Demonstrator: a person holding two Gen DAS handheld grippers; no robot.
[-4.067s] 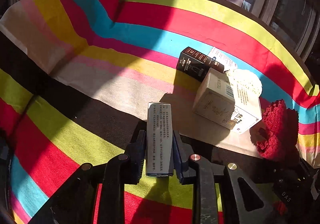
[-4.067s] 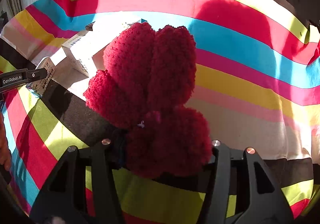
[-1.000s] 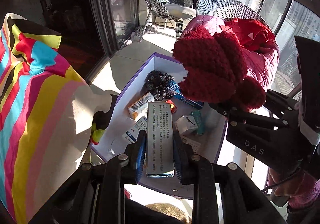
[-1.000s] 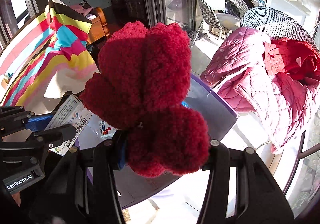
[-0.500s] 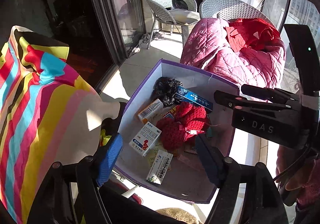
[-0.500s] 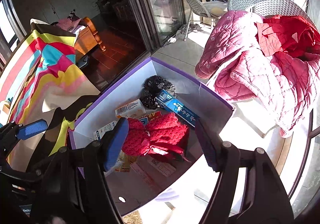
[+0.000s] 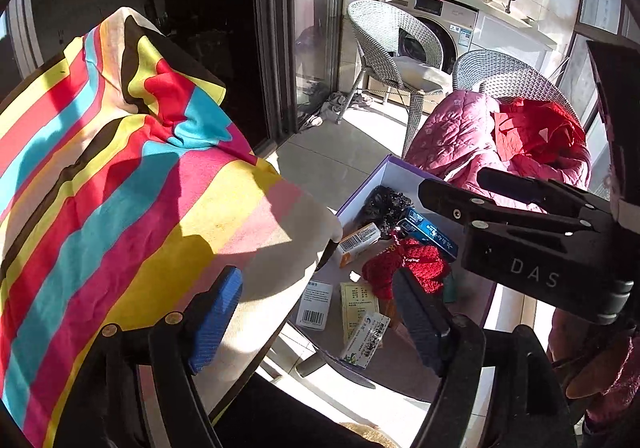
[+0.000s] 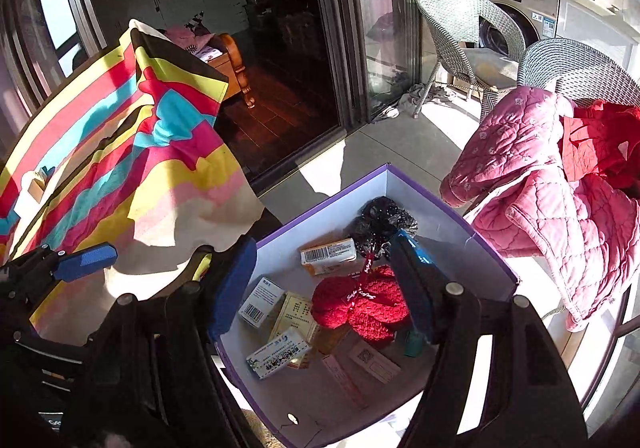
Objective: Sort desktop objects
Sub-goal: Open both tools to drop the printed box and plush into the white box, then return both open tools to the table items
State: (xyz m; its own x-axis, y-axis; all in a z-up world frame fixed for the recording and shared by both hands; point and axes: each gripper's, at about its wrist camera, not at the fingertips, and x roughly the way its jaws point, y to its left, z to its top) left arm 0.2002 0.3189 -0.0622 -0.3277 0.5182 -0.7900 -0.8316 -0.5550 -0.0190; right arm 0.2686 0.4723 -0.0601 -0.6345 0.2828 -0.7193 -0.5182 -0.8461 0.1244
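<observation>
Item: purple box [image 8: 460,226], lower centre of frame, holding red knitted piece [image 8: 360,306] and small cartons. Left gripper [image 7: 320,312] and right gripper [image 8: 326,288]: both wide, empty. We judge drop-off done; next, reach to the striped table [image 7: 100,187].
</observation>
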